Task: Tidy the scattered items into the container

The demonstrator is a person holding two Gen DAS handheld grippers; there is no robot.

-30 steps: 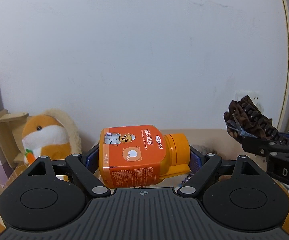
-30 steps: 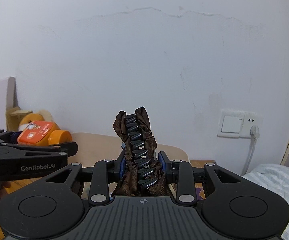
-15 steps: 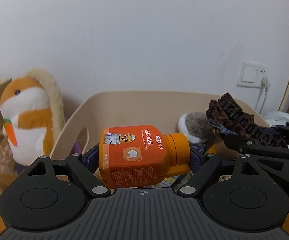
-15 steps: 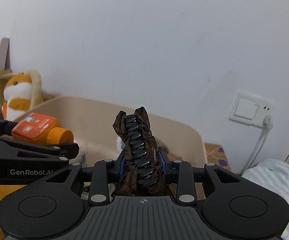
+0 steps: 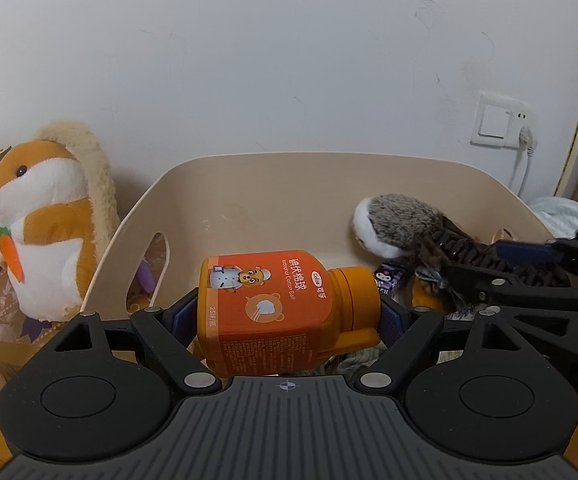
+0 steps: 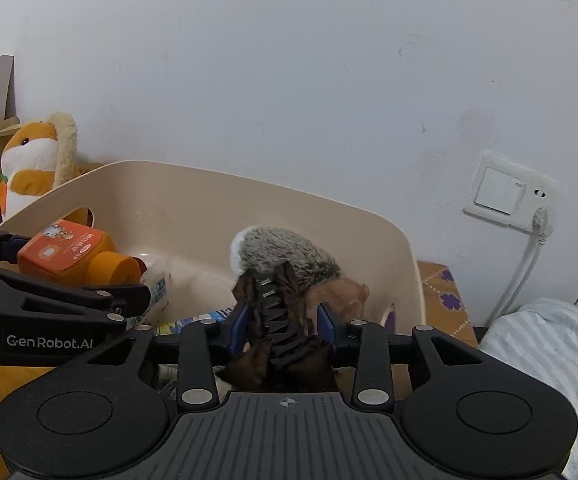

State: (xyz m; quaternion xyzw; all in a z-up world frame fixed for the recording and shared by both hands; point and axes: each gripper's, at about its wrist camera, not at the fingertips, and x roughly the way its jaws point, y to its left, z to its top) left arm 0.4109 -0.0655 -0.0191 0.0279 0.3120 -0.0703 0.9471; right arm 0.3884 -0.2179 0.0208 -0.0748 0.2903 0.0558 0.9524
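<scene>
Orange bottle (image 5: pixel 285 308): lying sideways, cap to the right, bear label up, clamped end to end in the left claw (image 5: pixel 289 312), held over the near-left part of the beige bin (image 5: pixel 329 168). Brown hair clip (image 6: pixel 277 312), dark teeth with brown fabric: sits between the right claw (image 6: pixel 281 320) fingers, which look spread, gap visible on the right side; I cannot tell whether the left pad still touches it. Clip is over the bin's near-right part.

Left view only: small purple cartoon box (image 5: pixel 389 280) in the bin. Right view only: printed packets (image 6: pixel 193 320) on the bin floor. Both: grey hedgehog plush (image 6: pixel 285 256) inside the bin; orange hamster plush (image 5: pixel 41 220) outside, left, by the wall.
</scene>
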